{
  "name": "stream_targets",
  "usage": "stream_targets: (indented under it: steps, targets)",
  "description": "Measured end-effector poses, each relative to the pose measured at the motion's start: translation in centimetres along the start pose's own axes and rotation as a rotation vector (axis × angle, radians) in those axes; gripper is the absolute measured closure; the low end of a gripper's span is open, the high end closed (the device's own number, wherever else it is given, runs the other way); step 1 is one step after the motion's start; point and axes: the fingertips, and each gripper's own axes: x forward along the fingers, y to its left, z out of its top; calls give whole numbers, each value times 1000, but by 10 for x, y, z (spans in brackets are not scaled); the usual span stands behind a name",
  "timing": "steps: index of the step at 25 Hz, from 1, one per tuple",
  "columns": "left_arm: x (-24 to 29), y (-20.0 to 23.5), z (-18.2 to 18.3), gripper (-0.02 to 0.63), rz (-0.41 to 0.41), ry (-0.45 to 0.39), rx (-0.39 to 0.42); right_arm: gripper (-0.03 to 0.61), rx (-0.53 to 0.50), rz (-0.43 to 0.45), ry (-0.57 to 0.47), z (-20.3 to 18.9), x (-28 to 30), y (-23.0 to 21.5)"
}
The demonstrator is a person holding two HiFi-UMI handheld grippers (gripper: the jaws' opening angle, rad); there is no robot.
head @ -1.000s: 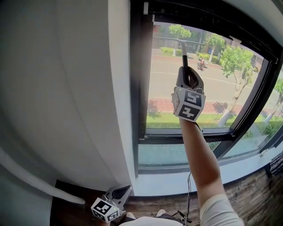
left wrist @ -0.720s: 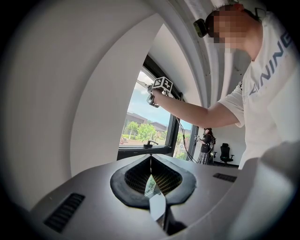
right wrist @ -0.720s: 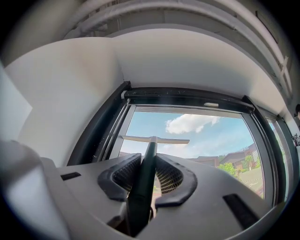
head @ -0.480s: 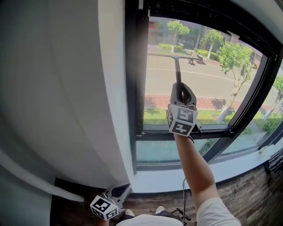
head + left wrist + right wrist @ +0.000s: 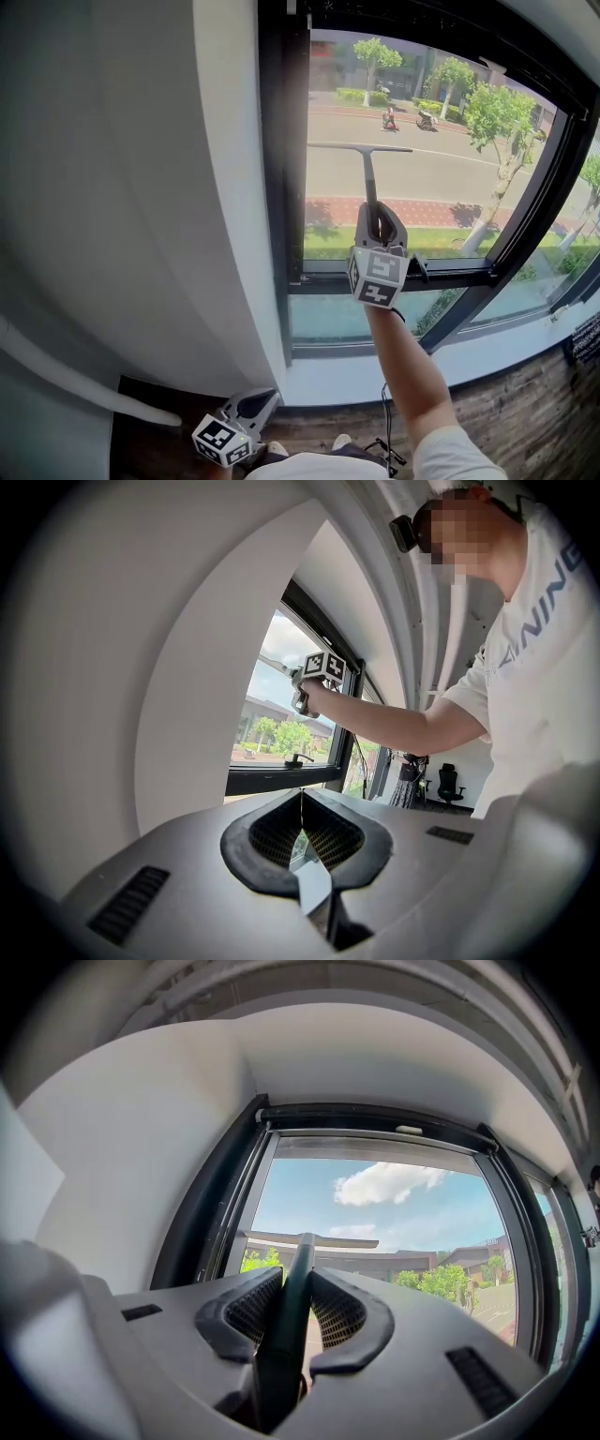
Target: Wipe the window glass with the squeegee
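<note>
The squeegee (image 5: 367, 173) is a dark T-shaped tool with its blade flat against the window glass (image 5: 441, 197), about halfway up the left pane. My right gripper (image 5: 376, 225) is shut on the squeegee's handle (image 5: 286, 1321), which runs up between the jaws to the blade (image 5: 309, 1239). My left gripper (image 5: 246, 419) hangs low by the floor, away from the window, its jaws closed together with nothing between them (image 5: 298, 829). In the left gripper view the right gripper (image 5: 312, 672) shows raised at the glass.
A dark window frame (image 5: 281, 187) borders the pane on the left, next to a white wall (image 5: 122, 206). A window handle (image 5: 296, 758) sits on the lower frame bar (image 5: 450, 274). A white sill (image 5: 375, 380) lies below, above a wooden floor (image 5: 525, 412).
My right gripper has drawn the squeegee down the glass, from near the top of the pane to about its middle. The left gripper has stayed put.
</note>
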Motion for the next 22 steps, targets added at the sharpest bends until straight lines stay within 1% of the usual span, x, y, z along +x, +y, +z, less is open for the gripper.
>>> stream_targets:
  steps: [7,16,22]
  targets:
    - [-2,1,-10,597,8,18,-16,479,-5,4,62,-37,-14,6]
    - [1,2,-12,597,7,19,-17,480,1,15,129,-76,-28,13]
    - [2,2,-18,597,7,32,-19,479,9,23,198,-110,-42,17]
